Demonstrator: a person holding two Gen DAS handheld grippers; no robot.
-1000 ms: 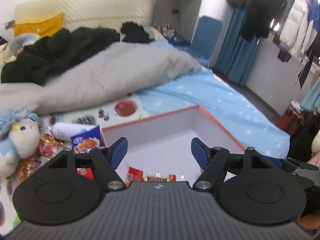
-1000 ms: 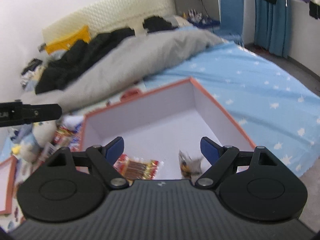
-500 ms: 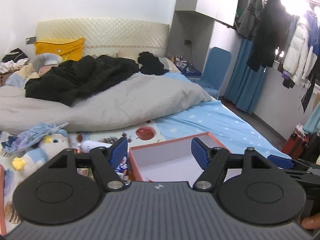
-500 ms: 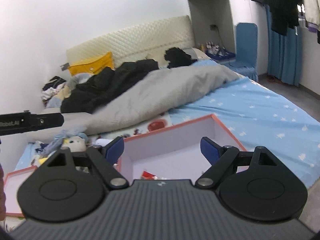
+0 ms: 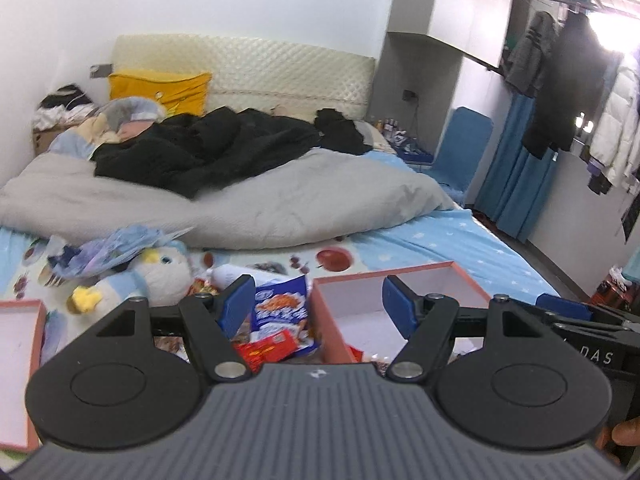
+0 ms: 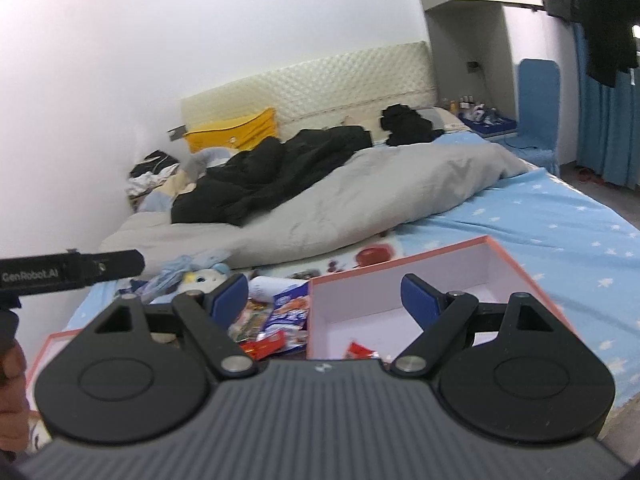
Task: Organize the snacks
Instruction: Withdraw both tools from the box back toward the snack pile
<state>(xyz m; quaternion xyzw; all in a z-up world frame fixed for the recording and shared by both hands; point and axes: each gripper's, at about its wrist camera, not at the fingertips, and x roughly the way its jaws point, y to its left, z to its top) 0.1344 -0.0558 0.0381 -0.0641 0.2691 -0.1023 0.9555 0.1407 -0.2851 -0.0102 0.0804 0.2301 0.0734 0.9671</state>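
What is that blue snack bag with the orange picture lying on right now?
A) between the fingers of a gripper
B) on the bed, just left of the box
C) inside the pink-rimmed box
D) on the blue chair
B: the blue snack bag lies on the printed bed sheet among other packets, outside the left wall of the pink-rimmed box, and no gripper touches it.

Pulled both grippers up and back since a second ago. Left gripper [image 5: 316, 306] swung leftward: pink-rimmed box [image 5: 404, 276], earlier centered under it, now sits right of center; blue snack bag [image 5: 280, 304] lies between its fingers. Right gripper [image 6: 326, 298] lifted too: snack pile [image 6: 268, 332] beside the box now visible.
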